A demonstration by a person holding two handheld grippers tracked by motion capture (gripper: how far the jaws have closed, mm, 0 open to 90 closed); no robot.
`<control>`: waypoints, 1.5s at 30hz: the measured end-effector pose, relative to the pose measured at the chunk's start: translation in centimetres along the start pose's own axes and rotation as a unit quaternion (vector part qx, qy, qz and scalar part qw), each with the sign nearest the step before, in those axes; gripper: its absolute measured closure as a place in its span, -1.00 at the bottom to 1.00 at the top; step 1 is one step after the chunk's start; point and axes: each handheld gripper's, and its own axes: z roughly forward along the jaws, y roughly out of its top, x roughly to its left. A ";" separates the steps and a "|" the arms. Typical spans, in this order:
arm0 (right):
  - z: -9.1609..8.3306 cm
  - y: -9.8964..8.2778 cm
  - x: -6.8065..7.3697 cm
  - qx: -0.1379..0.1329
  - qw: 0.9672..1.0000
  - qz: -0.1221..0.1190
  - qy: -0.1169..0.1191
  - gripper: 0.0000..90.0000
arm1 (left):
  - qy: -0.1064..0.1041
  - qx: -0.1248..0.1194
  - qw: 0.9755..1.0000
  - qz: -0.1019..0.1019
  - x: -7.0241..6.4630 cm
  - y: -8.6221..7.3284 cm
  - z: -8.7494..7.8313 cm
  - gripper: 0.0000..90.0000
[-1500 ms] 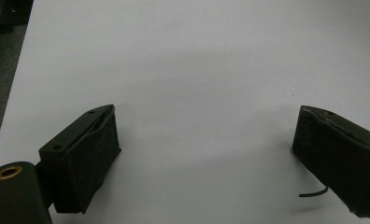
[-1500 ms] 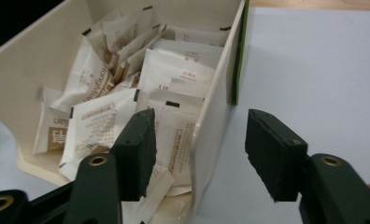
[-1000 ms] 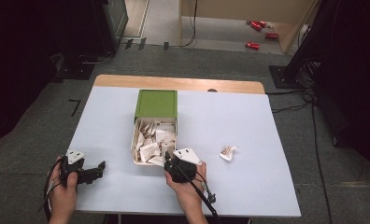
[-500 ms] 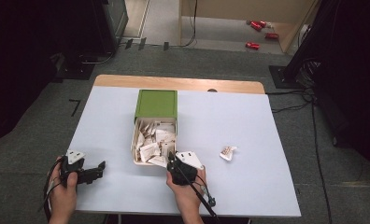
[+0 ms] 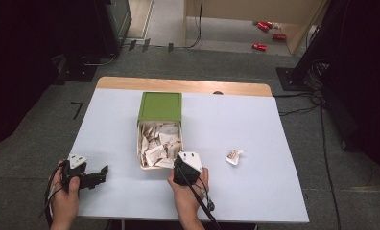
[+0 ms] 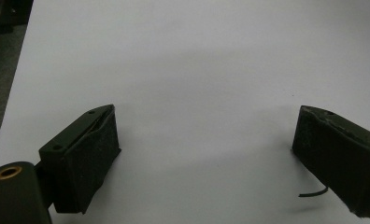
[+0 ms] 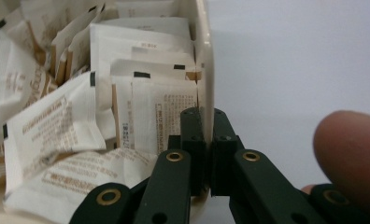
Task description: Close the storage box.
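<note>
Closing over the last second, the right gripper (image 7: 205, 140) now has its jaws pressed together on the near right wall of the cream box (image 7: 204, 70), one jaw inside among the sachets (image 7: 160, 116) and one outside. In the earlier high views the same gripper sat at that corner with little change of place, so what has changed is the jaws. Judged from this, the box itself is now gripped and could be dragged or steadied; no sachet appears pinched.

In the high view, the box (image 5: 141, 143) lies at mid-table, its green lid (image 5: 160, 106) hinged back on the far side, and the right gripper (image 5: 181, 165) covers its near right corner. One loose sachet (image 5: 234, 156) lies on the white table (image 5: 274, 143) well to the right of the box; the right gripper view does not reach it.

The left gripper (image 6: 206, 149) rests near the table's near left corner with jaws standing wide and nothing between them. The high view gives its position (image 5: 101, 173), not its gap.
</note>
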 end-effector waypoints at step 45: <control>1.7 1.6 -1.2 -0.014 0.997 -0.003 0.081 0.55 | 0.000 0.000 1.000 0.000 0.0 0.0 0.0 -0.83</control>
